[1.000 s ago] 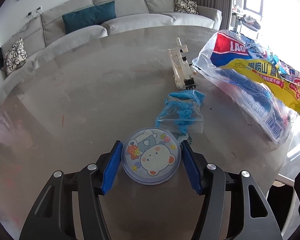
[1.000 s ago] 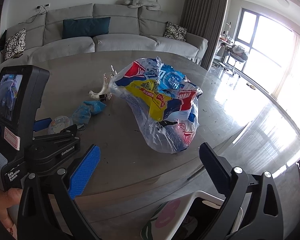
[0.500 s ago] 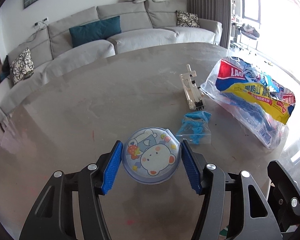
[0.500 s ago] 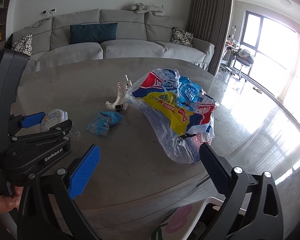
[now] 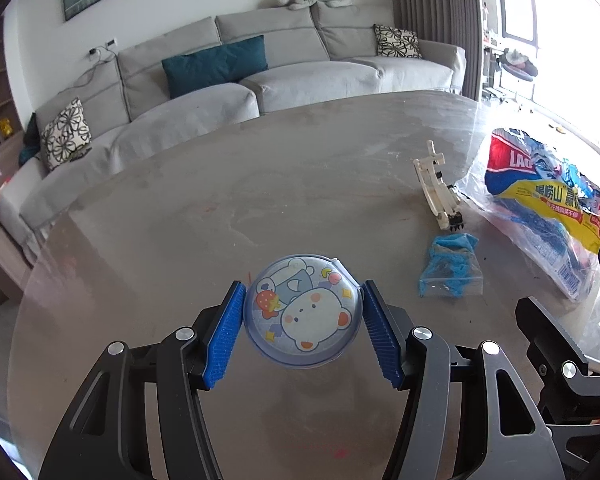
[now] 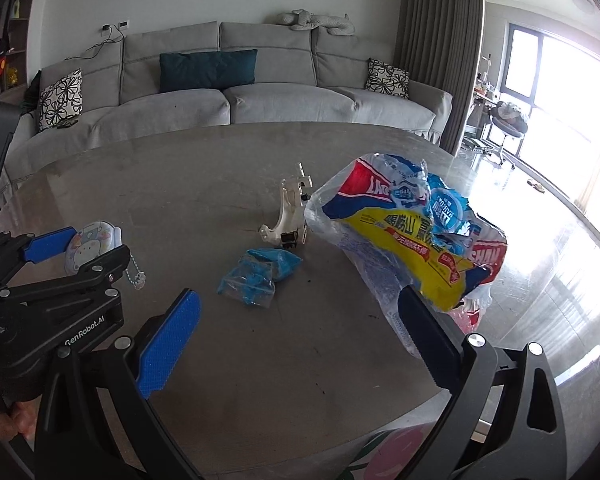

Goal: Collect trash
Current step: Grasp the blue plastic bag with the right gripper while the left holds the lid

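A round case printed with a cartoon bear and a strawberry is clamped between the blue pads of the left gripper, the jaws about half spread and pressing on its two sides; it is held above the table. In the right wrist view the same case is seen at 9 o'clock, with a bead chain and a small charm hanging below it. "GenRobot.AI" is printed on the left gripper's black body.

On the table, at 2 o'clock from the case in the left view, a small clear bag of blue material is lying. Just beyond it, a white plastic part is resting with a black piece at its near end. At 3 o'clock a large clear bag stuffed with wrappers is seen; "LAO" in white on red and Chinese characters on a yellow band can be read, and a barcode is visible near its lower end.

The right gripper is held wide apart, nothing between its fingers; its dark finger overlaps the large bag in its own view. Behind the table a grey sofa with a teal cushion is seen.
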Demonstrator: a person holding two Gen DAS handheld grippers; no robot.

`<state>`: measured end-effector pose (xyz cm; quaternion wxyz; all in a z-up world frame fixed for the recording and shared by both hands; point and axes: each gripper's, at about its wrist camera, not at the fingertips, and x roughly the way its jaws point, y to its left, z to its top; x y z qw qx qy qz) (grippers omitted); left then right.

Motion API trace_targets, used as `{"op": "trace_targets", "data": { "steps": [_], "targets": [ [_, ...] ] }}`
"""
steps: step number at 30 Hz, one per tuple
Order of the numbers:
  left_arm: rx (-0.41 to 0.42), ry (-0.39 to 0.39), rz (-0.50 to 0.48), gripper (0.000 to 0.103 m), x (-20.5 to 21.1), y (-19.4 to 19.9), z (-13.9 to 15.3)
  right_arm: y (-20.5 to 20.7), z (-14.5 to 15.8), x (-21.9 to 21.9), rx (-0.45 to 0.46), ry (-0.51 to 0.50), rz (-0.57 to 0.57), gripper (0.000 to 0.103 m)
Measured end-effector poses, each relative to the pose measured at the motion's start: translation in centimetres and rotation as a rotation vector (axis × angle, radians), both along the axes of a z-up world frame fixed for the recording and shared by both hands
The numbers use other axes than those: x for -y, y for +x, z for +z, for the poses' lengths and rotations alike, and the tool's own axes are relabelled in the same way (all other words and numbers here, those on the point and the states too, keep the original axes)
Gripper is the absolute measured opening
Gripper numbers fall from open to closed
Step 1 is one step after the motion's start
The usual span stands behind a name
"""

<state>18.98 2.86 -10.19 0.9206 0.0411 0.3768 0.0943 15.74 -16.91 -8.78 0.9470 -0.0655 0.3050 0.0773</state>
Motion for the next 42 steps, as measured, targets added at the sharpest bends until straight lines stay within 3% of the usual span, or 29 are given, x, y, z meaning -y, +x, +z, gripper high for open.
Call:
{"op": "trace_targets", "data": {
  "steps": [8,17,22,24,30,35,37,40,42],
  "targets": [
    [-0.004,0.007,0.031,0.06,-2.0,1.5,-0.3,2.8,-1.1,-1.7,-0.024,-0.001,0.013,0.098],
    [-0.016,0.007,0.047,0.06,-2.7,2.0,-0.9,6.5,-4.1,-2.1,-0.111,-0.018,-0.043,0.098],
    [-0.014,0.001,0.043,0.06,-2.7,2.1,-0.9,7.2,-6.2,-2.2,-0.174,-0.01,-0.044,0.098],
    [-0.012,0.006,0.043,0.06,-2.6,1.9,-1.0,6.9,-5.9,-1.8,-0.155,0.014,-0.06,0.096],
    [-0.017,0.003,0.043,0.06,-2.5,2.1,-1.0,6.7,-5.9,-1.4,-0.184,0.049,-0.039,0.08],
    [-0.025,0.002,0.037,0.06,-2.3,2.2,-1.2,6.4,-5.5,-1.8,-0.196,0.059,0.001,0.055],
    [-0.031,-0.002,0.033,0.06,-2.3,2.2,-1.3,6.3,-5.3,-2.2,-0.195,0.049,0.005,0.052],
    [-0.031,0.001,0.033,0.06,-2.2,2.1,-1.3,6.5,-5.0,-2.3,-0.195,0.051,0.017,0.037],
    [-0.034,0.0,0.031,0.06,-2.2,2.1,-1.4,6.5,-4.9,-2.3,-0.186,0.051,0.021,0.034]
  ]
}}
